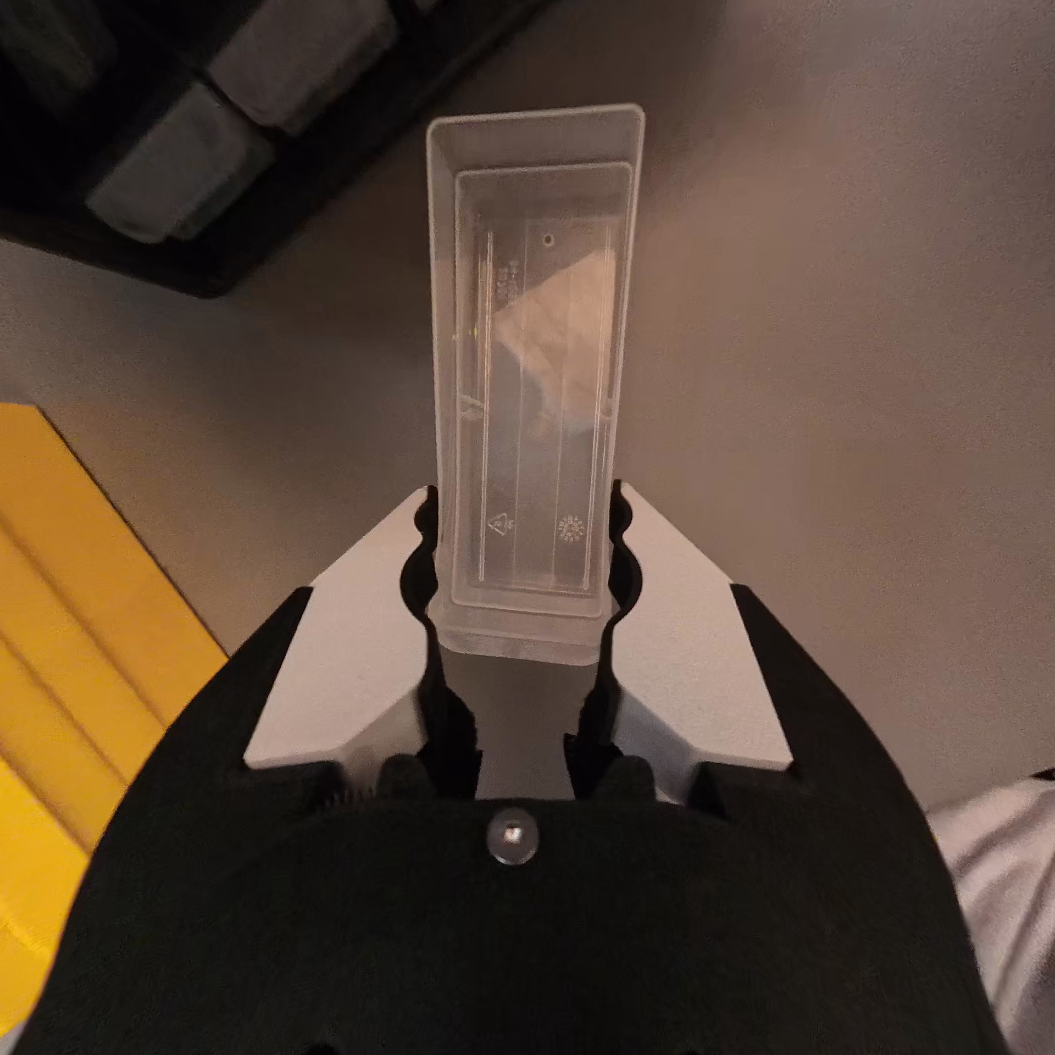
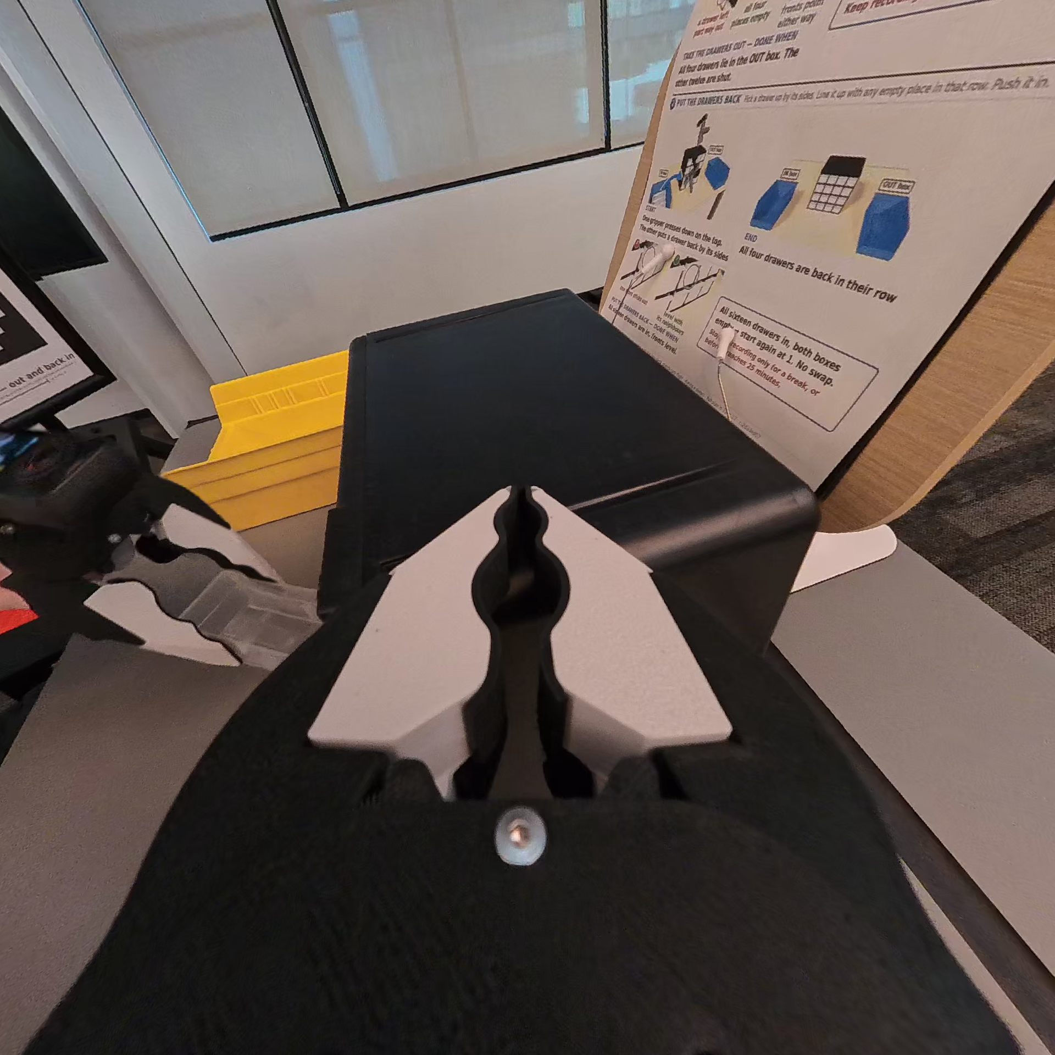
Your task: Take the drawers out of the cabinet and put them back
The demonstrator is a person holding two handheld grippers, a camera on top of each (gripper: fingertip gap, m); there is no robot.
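Note:
My left gripper (image 1: 522, 502) is shut on a clear plastic drawer (image 1: 534, 342), gripping its two long sides near one end and holding it above the grey table. The drawer is empty. The black cabinet (image 1: 143, 143) with its drawer fronts lies at the upper left of the left wrist view. In the right wrist view my right gripper (image 2: 520, 492) is shut and empty, its tips resting on or just above the cabinet's black top (image 2: 542, 411). The left gripper (image 2: 171, 594) with the clear drawer (image 2: 251, 611) shows at the left, in front of the cabinet.
A yellow bin (image 2: 274, 434) stands left of the cabinet and also shows in the left wrist view (image 1: 74, 628). An instruction board (image 2: 828, 217) leans behind the cabinet on the right. The grey table (image 2: 913, 685) extends to the right, with its edge and carpet beyond. My hands' fingertips stand some 30 centimetres from each other. My right tips are about 25 centimetres from the black cabinet (image 1: 143, 143), my left tips only 15 centimetres.

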